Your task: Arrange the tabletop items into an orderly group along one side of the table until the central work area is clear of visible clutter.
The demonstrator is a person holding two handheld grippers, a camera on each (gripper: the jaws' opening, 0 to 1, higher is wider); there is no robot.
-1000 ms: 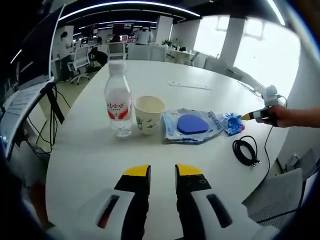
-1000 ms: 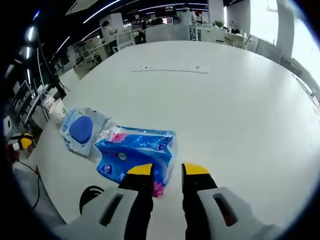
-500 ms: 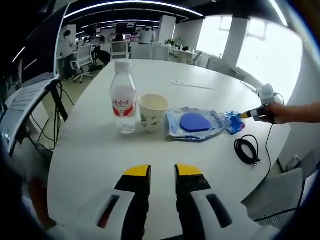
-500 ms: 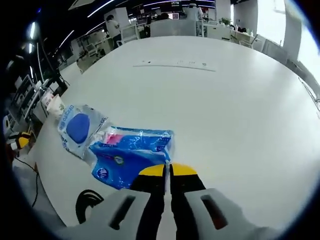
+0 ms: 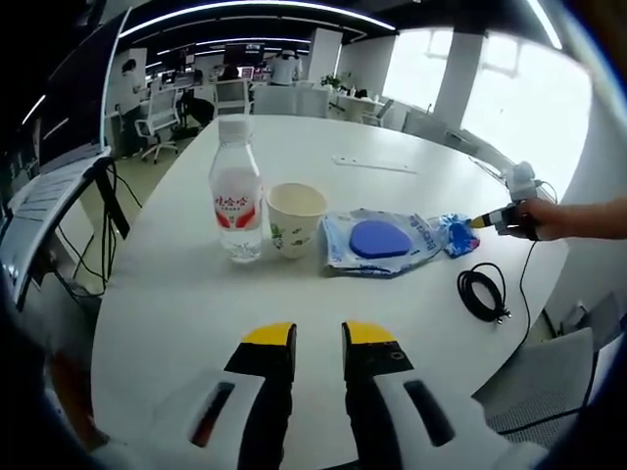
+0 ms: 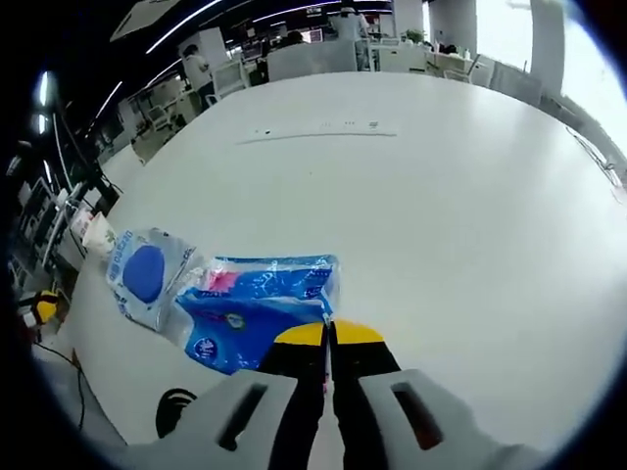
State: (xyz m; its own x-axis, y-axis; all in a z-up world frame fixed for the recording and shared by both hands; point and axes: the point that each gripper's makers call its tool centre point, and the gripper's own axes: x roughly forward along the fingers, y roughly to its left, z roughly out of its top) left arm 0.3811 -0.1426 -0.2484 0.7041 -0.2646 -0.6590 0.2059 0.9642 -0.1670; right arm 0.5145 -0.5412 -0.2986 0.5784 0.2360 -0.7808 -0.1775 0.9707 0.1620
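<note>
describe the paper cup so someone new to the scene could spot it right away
On the white table, a row of things runs along the near side in the left gripper view. The cup stands upright second in that row, between the water bottle and a clear packet with a blue disc. It is the only open-topped thing, cream with a small green print.

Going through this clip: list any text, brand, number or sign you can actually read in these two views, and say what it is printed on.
Nothing can be read with confidence.
Water bottle: red characters on its white label, too blurred to read.
Paper cup: green print, no legible words.
Clear pouch with the blue pad: blue lettering along its edge, too small.
Blue packet, its corner pinched in the right gripper: white marks and a round logo, blurred.
</note>
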